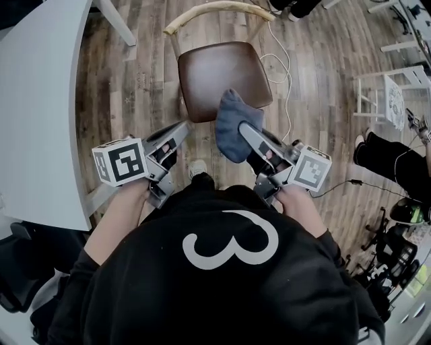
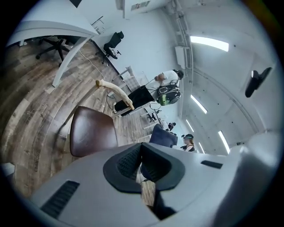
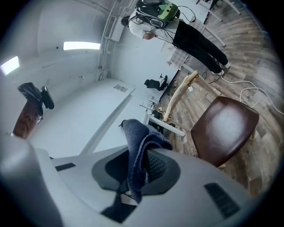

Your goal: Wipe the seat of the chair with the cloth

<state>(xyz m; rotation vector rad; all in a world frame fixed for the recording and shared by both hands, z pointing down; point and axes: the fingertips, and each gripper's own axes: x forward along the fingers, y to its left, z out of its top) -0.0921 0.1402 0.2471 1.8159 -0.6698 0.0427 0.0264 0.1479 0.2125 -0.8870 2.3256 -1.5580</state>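
A chair with a brown leather seat [image 1: 222, 77] and a pale wooden backrest [image 1: 215, 10] stands on the wood floor ahead of me. My right gripper [image 1: 248, 129] is shut on a dark blue cloth [image 1: 232, 124], which hangs over the seat's near right corner. In the right gripper view the cloth [image 3: 137, 153] bunches between the jaws, with the seat [image 3: 224, 128] to the right. My left gripper [image 1: 183, 128] hovers by the seat's near left corner, shut with nothing in it. In the left gripper view the seat [image 2: 91, 131] shows and the cloth [image 2: 163, 135] peeks above the jaws.
A white table [image 1: 37, 101] runs along the left. A white cable [image 1: 283, 74] lies on the floor right of the chair. A white stand [image 1: 384, 94] is at the right, beyond it a person in black [image 1: 390, 158]. Other people stand farther off.
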